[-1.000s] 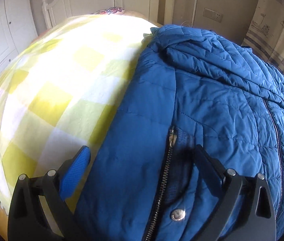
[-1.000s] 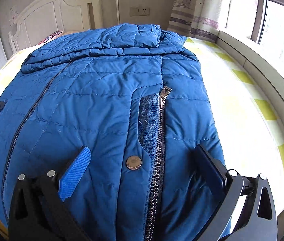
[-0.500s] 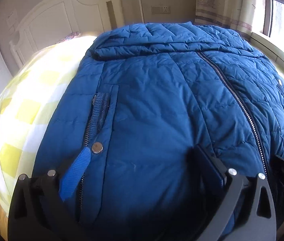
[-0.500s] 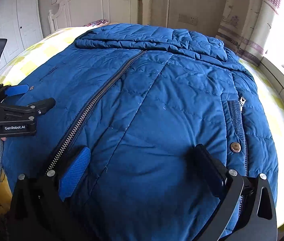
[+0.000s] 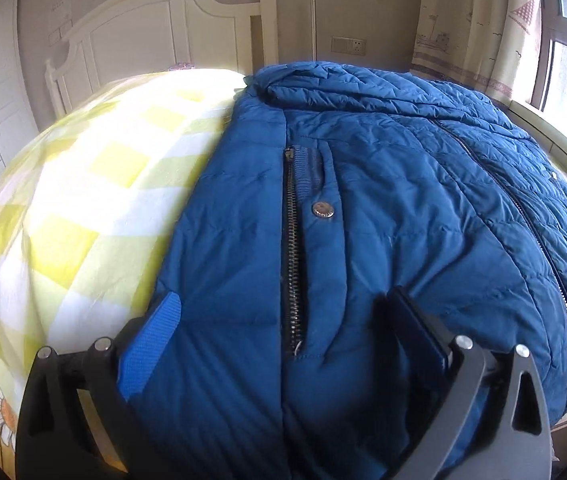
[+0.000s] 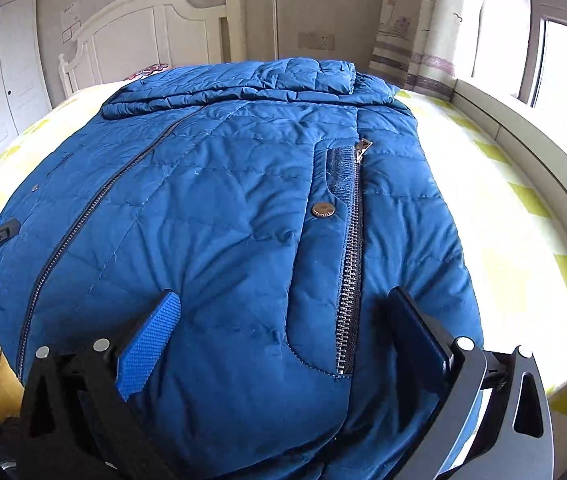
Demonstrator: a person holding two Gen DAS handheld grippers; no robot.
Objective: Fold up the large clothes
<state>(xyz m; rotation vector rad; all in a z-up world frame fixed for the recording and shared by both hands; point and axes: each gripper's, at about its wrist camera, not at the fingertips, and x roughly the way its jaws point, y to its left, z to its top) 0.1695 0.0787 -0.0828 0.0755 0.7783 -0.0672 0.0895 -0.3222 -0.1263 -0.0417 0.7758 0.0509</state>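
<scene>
Both tools are spread wide with nothing between their fingers: my left tool and my right tool hover over the blue jacket. It lies zipped (front up) on the yellow-checked bed.

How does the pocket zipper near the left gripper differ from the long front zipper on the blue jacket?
The pocket zipper is short, with chunky teeth, beside a snap button. The front zipper is finer and runs almost the jacket's whole length. The pocket zipper lies between the left hand-held gripper's open fingers; the front zipper lies off to its right. Both look dark.
</scene>
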